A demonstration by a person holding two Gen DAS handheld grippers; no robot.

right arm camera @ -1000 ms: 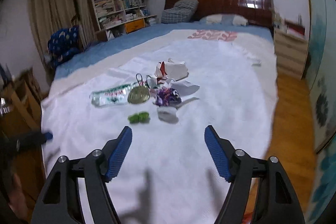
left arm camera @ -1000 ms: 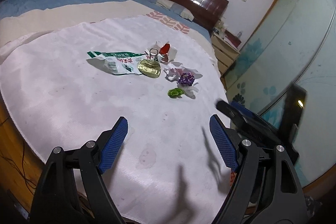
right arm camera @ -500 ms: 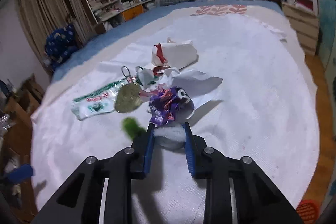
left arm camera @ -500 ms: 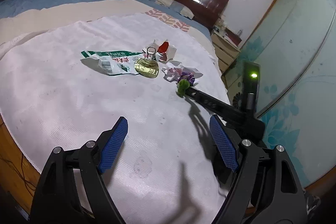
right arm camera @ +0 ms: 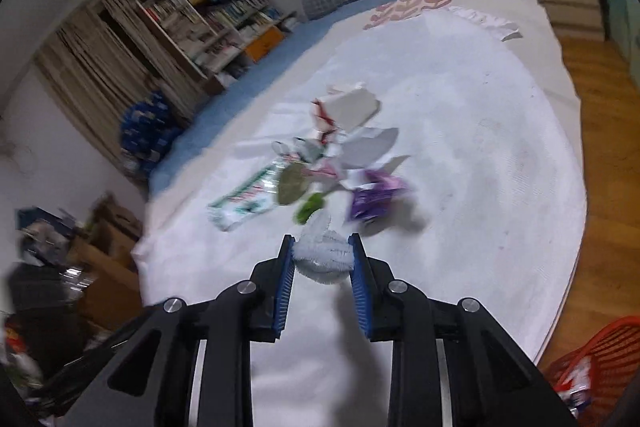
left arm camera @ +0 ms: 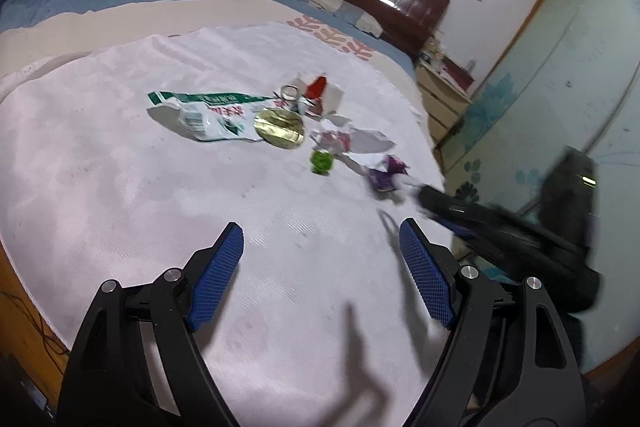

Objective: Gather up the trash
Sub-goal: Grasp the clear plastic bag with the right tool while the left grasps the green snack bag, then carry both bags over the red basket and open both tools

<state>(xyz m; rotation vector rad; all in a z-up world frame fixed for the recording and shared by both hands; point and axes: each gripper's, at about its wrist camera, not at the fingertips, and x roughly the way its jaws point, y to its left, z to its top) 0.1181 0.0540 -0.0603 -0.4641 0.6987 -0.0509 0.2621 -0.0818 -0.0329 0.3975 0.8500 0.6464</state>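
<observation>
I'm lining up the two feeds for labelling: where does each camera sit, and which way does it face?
Left wrist: on the left hand-held gripper, open above the white cloth, looking toward the headboard; its own blue fingers and the right hand-held gripper show.
Right wrist: on the right hand-held gripper, shut on a white crumpled tissue, facing the bookshelf corner; its own fingers show.
Both share the trash pile: green wad, purple wrapper.
</observation>
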